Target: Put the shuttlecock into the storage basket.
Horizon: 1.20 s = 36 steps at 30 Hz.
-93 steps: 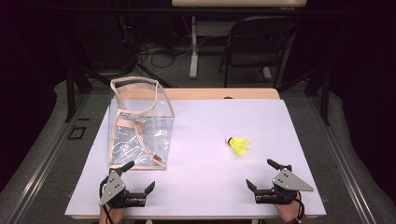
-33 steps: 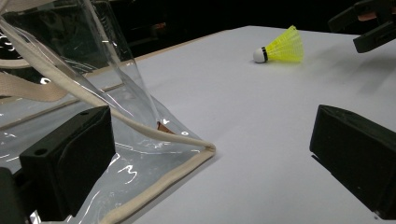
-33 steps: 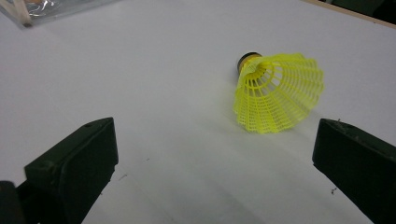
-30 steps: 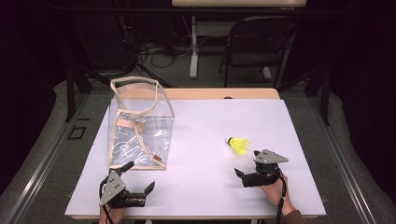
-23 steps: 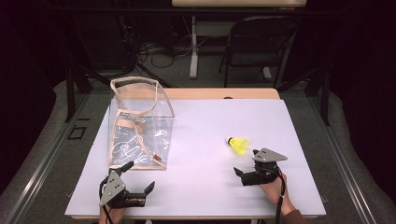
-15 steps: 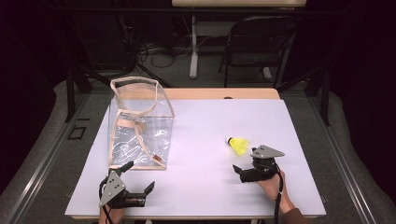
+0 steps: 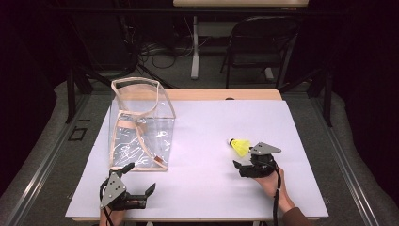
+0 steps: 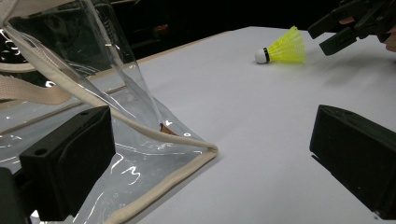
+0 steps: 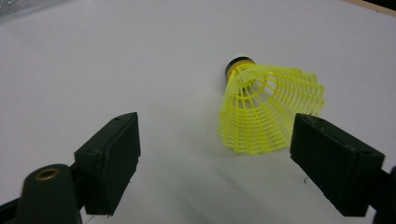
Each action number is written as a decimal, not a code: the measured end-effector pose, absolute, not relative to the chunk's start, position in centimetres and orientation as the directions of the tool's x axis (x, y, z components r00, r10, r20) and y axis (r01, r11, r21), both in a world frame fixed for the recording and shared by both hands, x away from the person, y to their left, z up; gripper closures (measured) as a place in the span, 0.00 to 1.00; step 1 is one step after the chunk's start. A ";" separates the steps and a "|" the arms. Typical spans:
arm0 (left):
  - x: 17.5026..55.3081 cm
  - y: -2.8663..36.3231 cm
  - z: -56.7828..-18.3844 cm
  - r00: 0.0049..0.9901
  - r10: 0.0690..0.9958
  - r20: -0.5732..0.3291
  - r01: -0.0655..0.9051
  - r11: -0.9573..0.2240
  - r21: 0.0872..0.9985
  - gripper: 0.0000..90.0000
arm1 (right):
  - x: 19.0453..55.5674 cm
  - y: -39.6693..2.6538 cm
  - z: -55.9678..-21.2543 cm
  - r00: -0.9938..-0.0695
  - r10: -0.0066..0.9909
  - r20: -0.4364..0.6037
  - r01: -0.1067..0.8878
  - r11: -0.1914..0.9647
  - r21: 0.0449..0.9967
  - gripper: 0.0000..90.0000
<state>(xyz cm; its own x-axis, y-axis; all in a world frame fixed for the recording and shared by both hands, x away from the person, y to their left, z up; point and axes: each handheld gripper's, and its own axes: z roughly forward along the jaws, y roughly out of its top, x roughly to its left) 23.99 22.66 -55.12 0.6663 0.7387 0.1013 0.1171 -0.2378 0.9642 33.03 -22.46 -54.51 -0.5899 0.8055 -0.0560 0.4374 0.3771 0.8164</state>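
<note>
The yellow mesh plastic shuttlecock lies on the white table, just before the open, closing right gripper. The clear plastic bag stands well apart, by the open left gripper.

Left gripper sits low at the near edge, jaws spread wide. Right gripper is held out further forward by the right hand, jaws parted and just narrowing, gripping nothing.
</note>
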 end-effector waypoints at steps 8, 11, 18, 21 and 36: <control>24.0 22.7 -55.1 0.664 0.741 0.099 0.119 -0.235 0.965 0.00 | 33.8 -21.6 -54.8 -0.556 0.830 -0.051 0.476 0.368 0.799 0.38; 24.0 22.7 -55.1 0.664 0.741 0.101 0.117 -0.237 0.964 0.00 | 34.2 -21.0 -55.0 -0.524 0.850 -0.062 0.497 0.364 0.788 0.46; 24.0 22.7 -55.1 0.665 0.740 0.101 0.118 -0.237 0.964 0.00 | 35.0 -20.6 -55.0 -0.485 0.874 -0.043 0.520 0.327 0.789 0.59; 24.0 22.7 -55.1 0.666 0.740 0.100 0.117 -0.235 0.965 0.00 | 35.2 -20.2 -55.0 -0.461 0.886 -0.037 0.525 0.307 0.794 0.67; 24.0 22.6 -55.1 0.667 0.738 0.101 0.118 -0.238 0.964 0.00 | 35.3 -20.1 -55.2 -0.436 0.900 -0.030 0.545 0.290 0.787 0.83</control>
<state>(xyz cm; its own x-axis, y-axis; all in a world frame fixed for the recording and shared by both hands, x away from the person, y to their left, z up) 23.96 22.63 -55.09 0.6669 0.7383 0.1009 0.1176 -0.2379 0.9641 35.29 -20.12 -55.22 -0.4358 0.8995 -0.0301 0.5446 0.2902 0.7869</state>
